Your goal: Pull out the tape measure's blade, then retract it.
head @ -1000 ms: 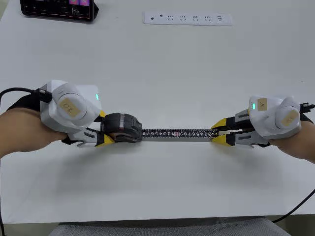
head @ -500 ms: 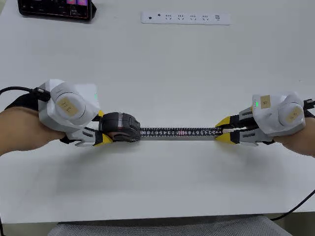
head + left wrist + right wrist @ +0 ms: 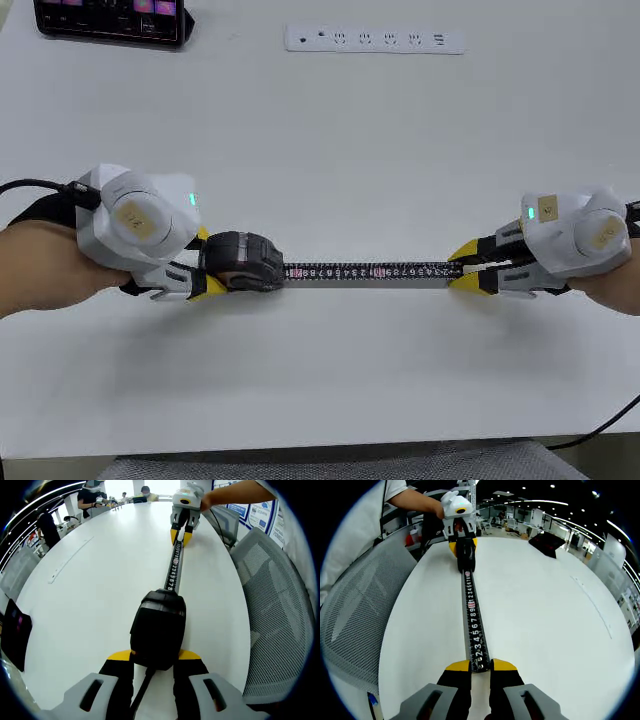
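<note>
Head view: the left gripper (image 3: 208, 263), at the left of the frame, is clamping the tape measure case (image 3: 243, 262) between its yellow-tipped jaws, and the dark case is sitting on the white table (image 3: 320, 150) just left of centre. The blade (image 3: 370, 272), printed with numerals, is running in a straight line from the case toward the right of the frame, low over the tabletop. The right gripper (image 3: 466, 267), near the right edge, is pinching the blade's free end with its jaws closed upon it. A white power strip (image 3: 375, 39) is lying at the upper centre of the frame, well apart from the grippers, and a dark device (image 3: 110, 18) with a lit screen is sitting in the upper left corner. A black cable (image 3: 30, 185) is trailing from the left gripper toward the left edge. In the left gripper view the case is sitting between the jaws at lower centre, with the blade receding to the upper centre, and a grey mesh chair (image 3: 270, 605) is standing at the right of the frame beside the table edge. In the right gripper view the blade's end is lying between the yellow tips at bottom centre, and the blade is stretching up to the case at the top.
</note>
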The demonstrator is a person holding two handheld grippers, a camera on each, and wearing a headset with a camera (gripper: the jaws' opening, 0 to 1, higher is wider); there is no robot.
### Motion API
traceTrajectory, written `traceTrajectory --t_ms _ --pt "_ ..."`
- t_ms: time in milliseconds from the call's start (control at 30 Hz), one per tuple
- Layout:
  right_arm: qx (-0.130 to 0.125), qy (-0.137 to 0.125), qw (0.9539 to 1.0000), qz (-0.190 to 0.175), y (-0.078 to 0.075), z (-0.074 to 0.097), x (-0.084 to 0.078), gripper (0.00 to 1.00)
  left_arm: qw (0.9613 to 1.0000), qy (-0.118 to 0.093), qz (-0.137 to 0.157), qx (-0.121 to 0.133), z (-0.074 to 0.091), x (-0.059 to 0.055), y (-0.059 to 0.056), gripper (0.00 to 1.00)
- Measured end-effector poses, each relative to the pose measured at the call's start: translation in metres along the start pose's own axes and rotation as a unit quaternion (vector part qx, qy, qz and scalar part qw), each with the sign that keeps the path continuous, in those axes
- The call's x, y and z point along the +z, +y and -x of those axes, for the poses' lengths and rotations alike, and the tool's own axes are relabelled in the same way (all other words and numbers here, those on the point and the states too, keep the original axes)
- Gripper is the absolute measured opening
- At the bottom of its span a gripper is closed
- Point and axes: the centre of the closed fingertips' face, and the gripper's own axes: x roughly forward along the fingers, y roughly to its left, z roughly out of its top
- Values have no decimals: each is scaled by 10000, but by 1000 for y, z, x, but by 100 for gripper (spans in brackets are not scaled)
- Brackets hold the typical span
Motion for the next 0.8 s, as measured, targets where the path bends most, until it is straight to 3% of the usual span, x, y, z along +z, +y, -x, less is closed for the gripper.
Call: traceTrajectory --t_ms 800 --pt "-6 246 9997 -30 -3 13 -16 9 10000 1 3 25 0 0 0 25"
